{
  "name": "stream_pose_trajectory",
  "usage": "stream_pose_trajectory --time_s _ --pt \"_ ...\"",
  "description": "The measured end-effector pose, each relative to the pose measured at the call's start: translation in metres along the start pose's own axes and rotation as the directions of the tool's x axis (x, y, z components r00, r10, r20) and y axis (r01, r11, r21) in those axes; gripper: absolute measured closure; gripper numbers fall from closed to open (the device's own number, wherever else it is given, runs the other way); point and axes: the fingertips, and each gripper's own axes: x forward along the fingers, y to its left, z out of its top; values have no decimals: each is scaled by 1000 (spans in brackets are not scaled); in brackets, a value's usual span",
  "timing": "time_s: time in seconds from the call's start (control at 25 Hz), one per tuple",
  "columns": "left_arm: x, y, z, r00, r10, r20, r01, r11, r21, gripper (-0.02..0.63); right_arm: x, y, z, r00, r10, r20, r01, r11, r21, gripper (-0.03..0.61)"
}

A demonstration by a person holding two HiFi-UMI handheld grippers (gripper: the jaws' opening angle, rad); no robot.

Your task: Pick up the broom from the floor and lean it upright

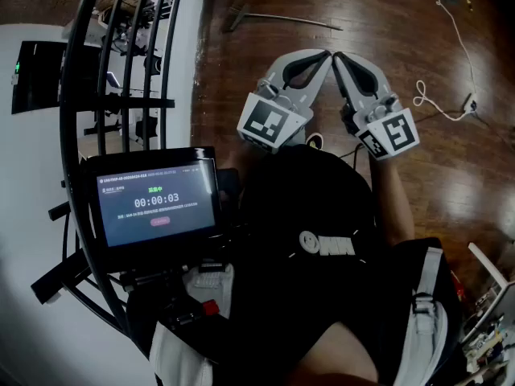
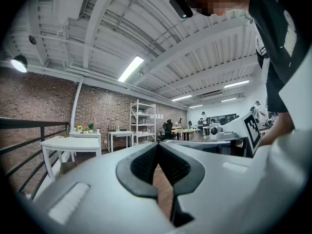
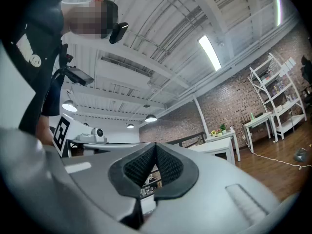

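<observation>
Looks like the very start: no reach begun, nothing lifted.

Far left, just a railing [image 1: 121, 103] and a small screen [image 1: 157, 203], no part of the job.

Up ahead, lying flat on the wooden floor [image 1: 217, 79] and well apart from both claws: the broom [image 1: 282, 17], head to the left, thin handle running right.

Next, most likely: step closer, bend down, open one claw wide, bring it over the handle and close. Then raise the broom and stand it against something, perhaps the railing.

Left claw [image 1: 324, 57]: clenched, pads together, empty, tilted slightly down.

Right claw [image 1: 339, 57]: likewise clenched on nothing, held level, tip touching or just beside the left one; hard to say which.

Farther right, a white cable [image 1: 451, 63] trailing over the boards. Worth avoiding underfoot when moving in.
</observation>
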Motion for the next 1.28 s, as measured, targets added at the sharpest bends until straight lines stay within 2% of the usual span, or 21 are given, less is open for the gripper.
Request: stream_pose_trajectory --time_s 0.32,0.56,0.76,0.96,1.04,1.16,1.28 --pt "-7 4 -4 999 31 7 -31 999 -15 595 3 10 1 999 32 -20 -31 999 9 577" --pt "33 48 -9 1000 18 18 -16 993 -116 595 46 -32 -3 996 30 -88 -28 999 30 577" --pt "27 36 5 998 55 38 -51 994 -95 595 38 -27 13 996 61 -72 -60 998 10 577" --pt "65 105 -17 999 31 -9 -32 990 -135 595 100 -72 -10 993 41 -112 -36 998 41 577" --pt "52 83 -10 999 41 -11 -42 992 -120 595 78 -54 -2 992 51 -119 -52 999 0 577" --pt "0 7 12 997 51 55 -48 997 -64 595 6 6 26 992 71 -100 -78 995 -70 577" --pt "-70 -63 15 995 42 90 -38 998 -51 595 -67 75 34 994 43 -101 -55 992 -116 577"
